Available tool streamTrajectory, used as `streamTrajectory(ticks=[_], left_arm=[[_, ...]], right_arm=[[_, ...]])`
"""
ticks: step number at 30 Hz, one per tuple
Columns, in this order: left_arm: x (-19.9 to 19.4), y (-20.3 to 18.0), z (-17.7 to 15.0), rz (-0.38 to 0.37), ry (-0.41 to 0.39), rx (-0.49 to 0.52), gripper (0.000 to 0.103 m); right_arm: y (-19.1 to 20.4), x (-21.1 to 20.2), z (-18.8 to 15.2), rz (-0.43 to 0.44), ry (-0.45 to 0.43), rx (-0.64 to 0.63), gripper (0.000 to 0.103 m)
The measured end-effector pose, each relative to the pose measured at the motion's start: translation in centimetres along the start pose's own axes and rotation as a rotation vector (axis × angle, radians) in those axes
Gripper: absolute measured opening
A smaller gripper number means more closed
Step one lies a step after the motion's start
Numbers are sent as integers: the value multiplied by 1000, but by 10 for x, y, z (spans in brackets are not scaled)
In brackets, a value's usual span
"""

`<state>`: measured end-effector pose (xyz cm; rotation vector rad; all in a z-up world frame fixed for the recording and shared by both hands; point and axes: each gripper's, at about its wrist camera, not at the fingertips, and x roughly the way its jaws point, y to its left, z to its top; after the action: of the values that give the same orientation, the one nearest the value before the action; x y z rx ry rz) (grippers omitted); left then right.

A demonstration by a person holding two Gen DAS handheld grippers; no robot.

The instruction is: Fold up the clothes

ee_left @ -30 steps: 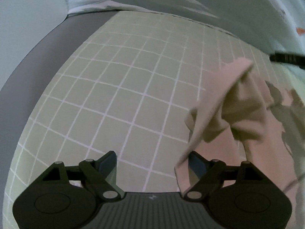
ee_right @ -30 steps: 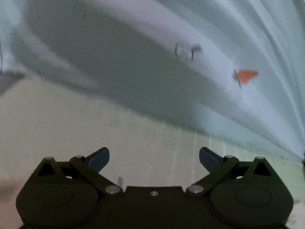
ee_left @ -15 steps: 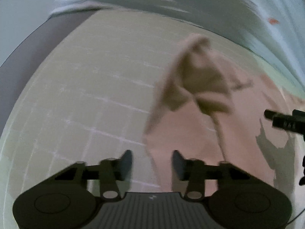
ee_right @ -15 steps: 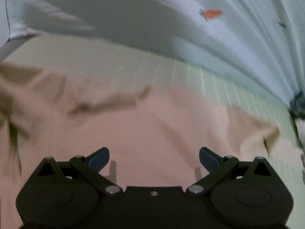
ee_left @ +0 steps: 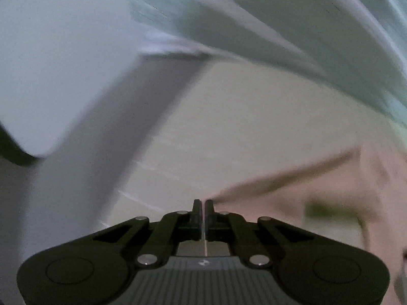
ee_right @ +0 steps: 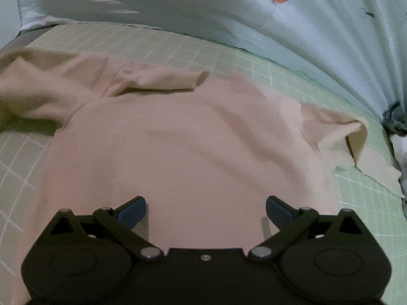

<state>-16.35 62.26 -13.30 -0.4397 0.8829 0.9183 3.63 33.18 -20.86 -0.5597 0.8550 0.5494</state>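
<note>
On mat (ee_right: 361, 203): pink shirt (ee_right: 183, 147), R gripper (ee_right: 205, 209) agape.

Both wrist views low over one shirt (ee_right: 193, 137) (left blurred)

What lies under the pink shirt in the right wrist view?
The pink shirt lies spread on a green grid-lined mat, which shows around its edges. The mat beneath the shirt's body is covered, so anything there cannot be seen.

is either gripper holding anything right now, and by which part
The left gripper is shut at the pink garment's edge; motion blur hides whether cloth is pinched. The right gripper is open above the garment, holding nothing.
</note>
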Motion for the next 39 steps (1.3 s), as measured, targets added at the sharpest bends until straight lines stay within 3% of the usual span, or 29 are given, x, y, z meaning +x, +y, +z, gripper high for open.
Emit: streamTrajectory(ticks=[3, 7, 10, 15, 22, 25, 32, 35, 36, 37, 39], left_arm=[[-3, 25, 16, 67, -64, -59, 10], [-1, 35, 13, 149, -63, -33, 40], [8, 46, -7, 144, 20, -117, 62], [27, 65, -37, 166, 137, -262, 73], [43, 85, -37, 214, 133, -347, 77], [44, 95, -37, 215, 134, -363, 77], [50, 106, -37, 193, 119, -389, 76], [43, 103, -39, 188, 96, -335, 52], [41, 103, -39, 187, 93, -322, 42], [40, 103, -38, 187, 94, -313, 27], [39, 104, -37, 187, 97, -304, 10]], right_arm=[[7, 1, 1, 13, 0, -13, 102], [18, 0, 4, 22, -5, -41, 102], [22, 1, 5, 27, -2, -43, 102], [21, 5, 10, 47, 13, 3, 103], [25, 19, 47, 115, -12, 47, 102], [28, 28, 69, 154, -32, 59, 100], [37, 49, 121, 246, -80, 87, 78], [43, 62, 135, 286, -54, 113, 74], [45, 66, 136, 299, -38, 120, 67], [48, 69, 136, 307, -30, 117, 51], [56, 70, 137, 306, -43, 79, 37]])
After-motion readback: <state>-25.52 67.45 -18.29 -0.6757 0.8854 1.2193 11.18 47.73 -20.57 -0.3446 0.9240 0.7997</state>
